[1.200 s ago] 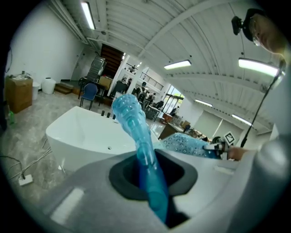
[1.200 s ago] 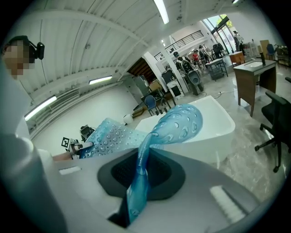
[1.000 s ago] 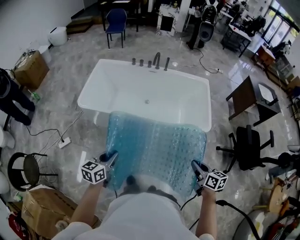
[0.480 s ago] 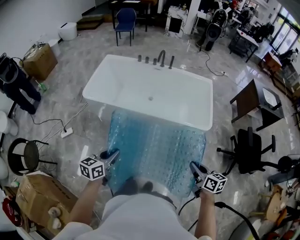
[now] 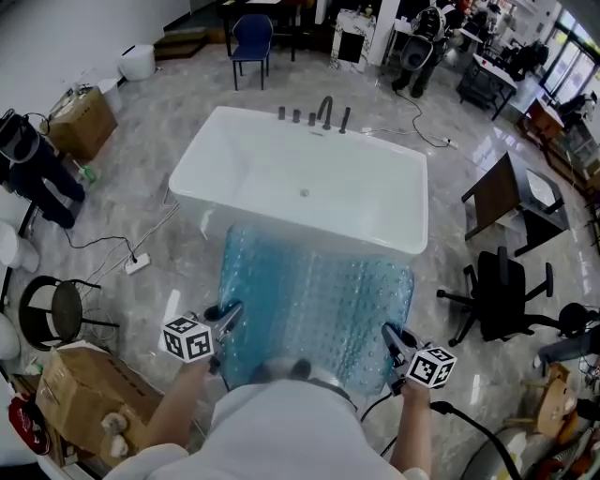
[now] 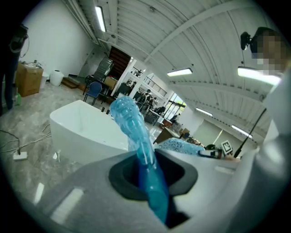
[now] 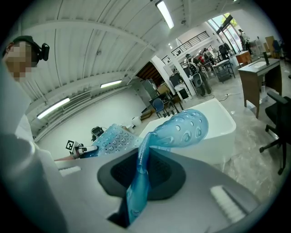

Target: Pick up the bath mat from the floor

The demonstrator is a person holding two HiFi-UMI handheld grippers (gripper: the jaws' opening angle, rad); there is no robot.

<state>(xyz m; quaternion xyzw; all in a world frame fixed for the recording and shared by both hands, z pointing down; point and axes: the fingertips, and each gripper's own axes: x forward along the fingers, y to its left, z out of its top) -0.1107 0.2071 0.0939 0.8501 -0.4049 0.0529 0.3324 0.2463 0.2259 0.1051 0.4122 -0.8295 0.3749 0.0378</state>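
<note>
Left gripper [image 5: 225, 317] and right gripper [image 5: 391, 339] each clamped on a near corner of blue bath mat [image 5: 314, 300], lifted before white bathtub [image 5: 300, 183].

I saw bath mat [image 5: 314, 300] filling the gap before the bathtub [image 5: 300, 183], open floor [image 5: 131, 192] left of it, office chair [image 5: 502, 300] to its right

Bright, even light from ceiling strips [image 7: 164, 13]; floor [image 5: 525, 141] glare; fisheye-warped, vignetted edges.
</note>
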